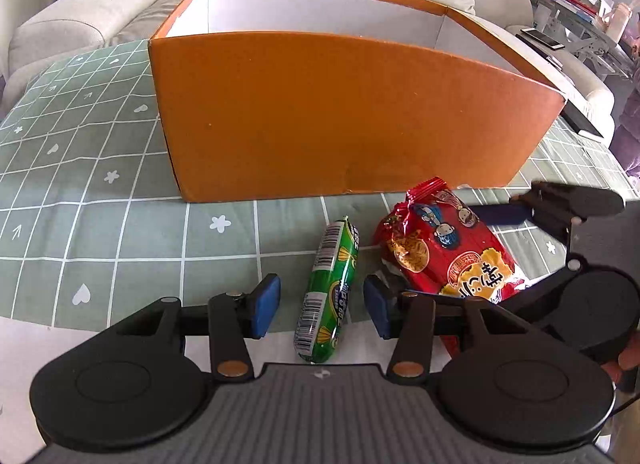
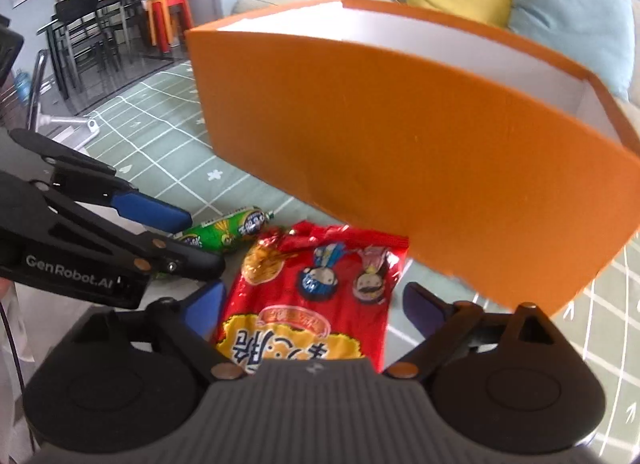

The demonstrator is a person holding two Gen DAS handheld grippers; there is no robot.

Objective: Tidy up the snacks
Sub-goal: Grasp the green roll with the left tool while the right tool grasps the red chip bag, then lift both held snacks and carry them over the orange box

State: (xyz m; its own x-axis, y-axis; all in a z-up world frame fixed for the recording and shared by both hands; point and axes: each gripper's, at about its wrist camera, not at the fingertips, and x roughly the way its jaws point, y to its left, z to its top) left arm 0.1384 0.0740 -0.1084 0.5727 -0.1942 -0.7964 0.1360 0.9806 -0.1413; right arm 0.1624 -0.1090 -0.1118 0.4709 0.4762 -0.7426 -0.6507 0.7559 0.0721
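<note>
A green sausage stick (image 1: 329,292) lies on the checked tablecloth between the open fingers of my left gripper (image 1: 322,306); the blue pads stand apart on either side and do not touch it. A red snack bag (image 1: 448,252) lies just to its right. In the right wrist view the red bag (image 2: 312,300) lies between the open fingers of my right gripper (image 2: 316,308), and the green stick (image 2: 228,229) lies to the left, under my left gripper's fingers (image 2: 152,210). An open orange box (image 1: 352,112) with a white inside stands behind the snacks.
The green checked tablecloth (image 1: 80,192) covers the table. A beige sofa (image 1: 80,20) with yellow and blue cushions stands behind the box. A dining table with chairs (image 2: 92,24) stands far left in the right wrist view.
</note>
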